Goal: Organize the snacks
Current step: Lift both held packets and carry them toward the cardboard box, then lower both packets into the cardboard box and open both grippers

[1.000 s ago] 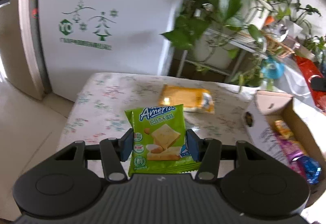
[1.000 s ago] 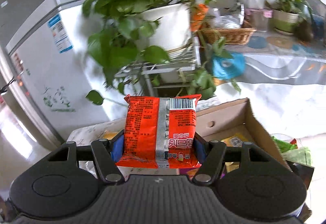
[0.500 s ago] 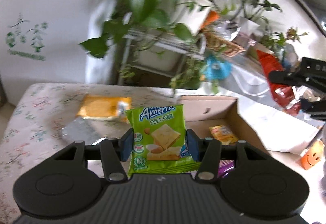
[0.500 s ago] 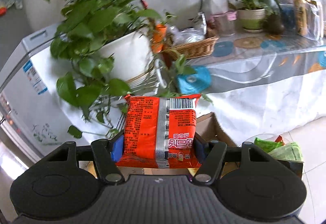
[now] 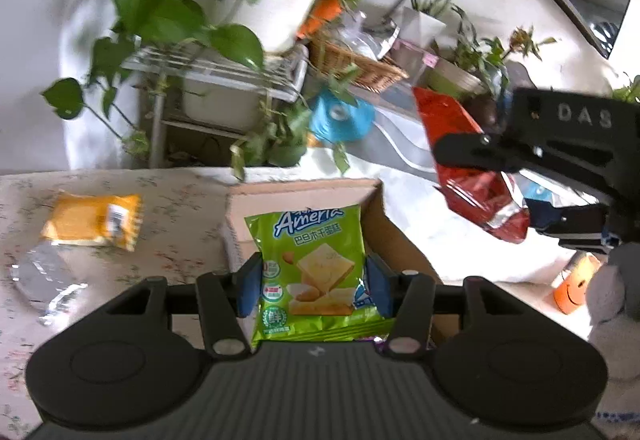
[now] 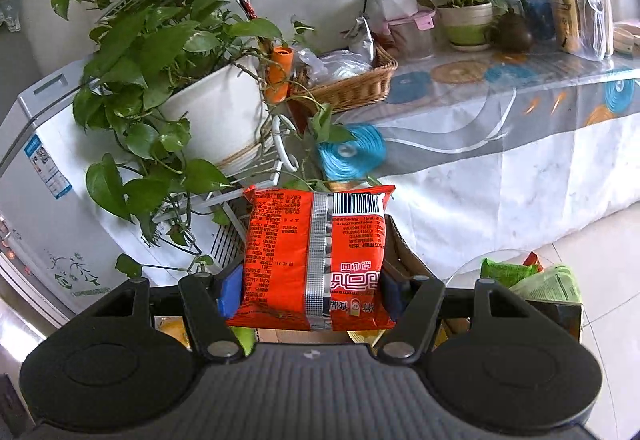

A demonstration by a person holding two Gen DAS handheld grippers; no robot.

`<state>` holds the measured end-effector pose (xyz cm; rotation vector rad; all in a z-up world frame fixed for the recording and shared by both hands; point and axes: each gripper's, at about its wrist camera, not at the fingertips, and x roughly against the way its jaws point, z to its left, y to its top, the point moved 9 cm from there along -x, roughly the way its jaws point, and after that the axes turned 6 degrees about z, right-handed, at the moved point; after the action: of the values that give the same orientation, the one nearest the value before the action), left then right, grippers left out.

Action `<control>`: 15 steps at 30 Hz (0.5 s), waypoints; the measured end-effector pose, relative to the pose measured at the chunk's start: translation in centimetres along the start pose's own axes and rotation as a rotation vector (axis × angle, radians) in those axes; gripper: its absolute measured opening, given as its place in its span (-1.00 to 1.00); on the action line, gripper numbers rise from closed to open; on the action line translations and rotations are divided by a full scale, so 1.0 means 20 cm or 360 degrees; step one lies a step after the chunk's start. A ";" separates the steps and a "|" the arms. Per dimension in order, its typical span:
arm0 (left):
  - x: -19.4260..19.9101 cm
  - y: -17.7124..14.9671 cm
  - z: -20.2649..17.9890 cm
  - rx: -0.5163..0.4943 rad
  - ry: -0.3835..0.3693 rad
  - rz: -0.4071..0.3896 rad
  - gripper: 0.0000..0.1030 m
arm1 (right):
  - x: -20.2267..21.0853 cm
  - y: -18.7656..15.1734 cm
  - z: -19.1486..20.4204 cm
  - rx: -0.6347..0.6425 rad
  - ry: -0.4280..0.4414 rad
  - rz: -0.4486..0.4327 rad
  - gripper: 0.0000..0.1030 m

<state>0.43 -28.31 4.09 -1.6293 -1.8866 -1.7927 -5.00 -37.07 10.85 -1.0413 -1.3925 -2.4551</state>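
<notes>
the left gripper [image 5: 312, 282] has its jaws closed on a green cracker packet [image 5: 310, 272], blue pads pressed to both its side edges, the packet upright above the near end of an open cardboard box [image 5: 304, 195]. the right gripper [image 6: 310, 290] has its jaws clamped on an orange-red snack bag [image 6: 316, 260], barcode side up, held above the same box. in the left wrist view that red bag shows at right, in the air beyond the box. left of the box, on the floral surface [image 5: 180, 207], lie a yellow packet [image 5: 92, 220] and a silver packet [image 5: 48, 280]. farther back stand a potted vine [image 6: 192, 79], a wicker basket [image 6: 352, 83] and a white fridge [image 6: 44, 199].
</notes>
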 end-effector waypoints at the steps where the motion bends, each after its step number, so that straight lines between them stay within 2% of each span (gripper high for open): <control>1: -0.02 0.00 -0.02 -0.0003 -0.0009 0.0015 0.03 | -0.01 0.00 -0.01 -0.0016 -0.0009 0.0008 0.39; 9: -0.15 -0.03 -0.14 -0.0050 -0.0070 0.0092 0.06 | -0.03 0.01 -0.08 -0.0134 -0.0038 0.0026 0.40; 11: -0.16 -0.03 -0.16 -0.0062 -0.0076 0.0094 0.19 | -0.04 0.01 -0.09 -0.0158 -0.0051 0.0036 0.43; 13: -0.15 -0.02 -0.18 -0.0069 -0.0081 0.0072 0.49 | -0.04 0.01 -0.10 -0.0181 -0.0062 0.0029 0.47; 15: -0.13 -0.01 -0.18 -0.0055 -0.0084 0.0048 0.56 | -0.03 0.02 -0.09 -0.0193 -0.0052 0.0019 0.55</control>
<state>-0.70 -32.44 3.35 -1.7240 -1.8516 -1.7975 -5.27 -38.89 10.01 -1.1156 -1.2558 -2.5532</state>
